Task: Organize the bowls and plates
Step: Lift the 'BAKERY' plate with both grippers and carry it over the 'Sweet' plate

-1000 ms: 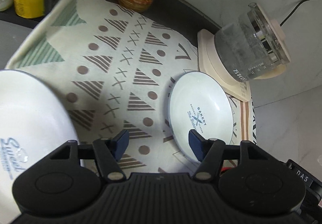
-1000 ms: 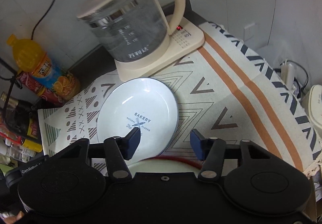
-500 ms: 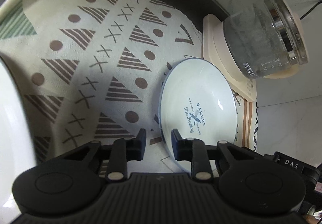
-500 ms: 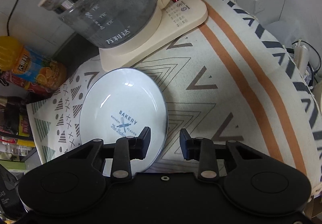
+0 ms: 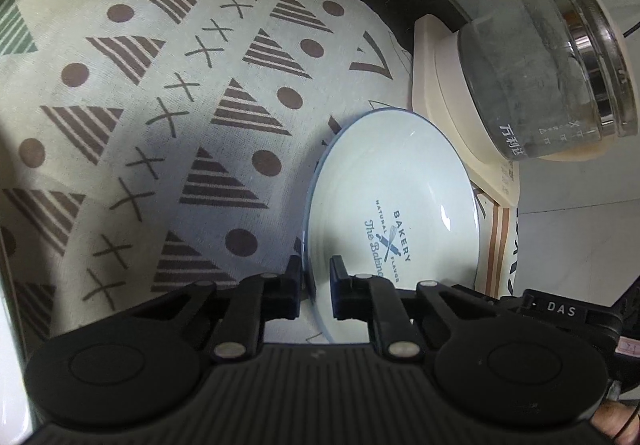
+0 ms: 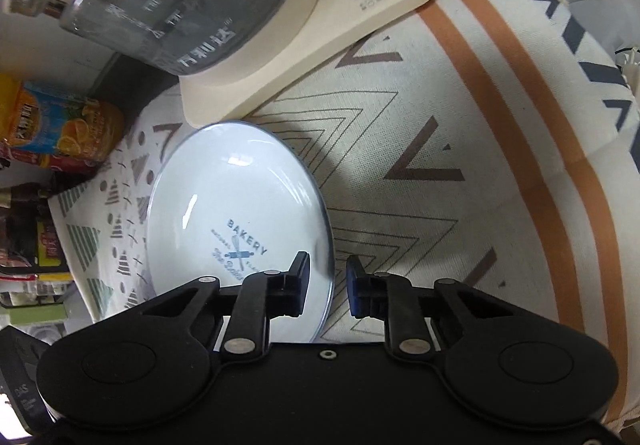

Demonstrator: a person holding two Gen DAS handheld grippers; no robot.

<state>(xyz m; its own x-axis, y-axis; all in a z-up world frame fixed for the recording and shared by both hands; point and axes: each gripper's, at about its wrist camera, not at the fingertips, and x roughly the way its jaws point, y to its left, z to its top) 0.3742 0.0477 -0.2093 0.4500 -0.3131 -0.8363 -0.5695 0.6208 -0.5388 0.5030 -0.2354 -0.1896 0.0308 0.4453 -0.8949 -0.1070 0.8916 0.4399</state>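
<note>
A white plate (image 5: 394, 197) with a blue rim and "BAKERY" print lies on the patterned cloth (image 5: 160, 105). My left gripper (image 5: 315, 281) has its fingers closed around the plate's left rim, one finger on each side. In the right wrist view the same plate (image 6: 236, 205) shows, and my right gripper (image 6: 327, 285) straddles its right rim with a narrow gap, the right finger still a little off the rim. A second white dish is only a sliver at the left edge of the left wrist view (image 5: 8, 385).
A glass kettle (image 5: 548, 77) on a cream base (image 6: 320, 29) stands just behind the plate. An orange juice bottle (image 6: 56, 125) and other bottles stand at the back left. The cloth with an orange stripe (image 6: 520, 93) extends to the right.
Both grippers have moved down to the plate and narrowed their jaws around its opposite rims. The left gripper has closed on the left rim. The big white dish has slid out of the left view.
</note>
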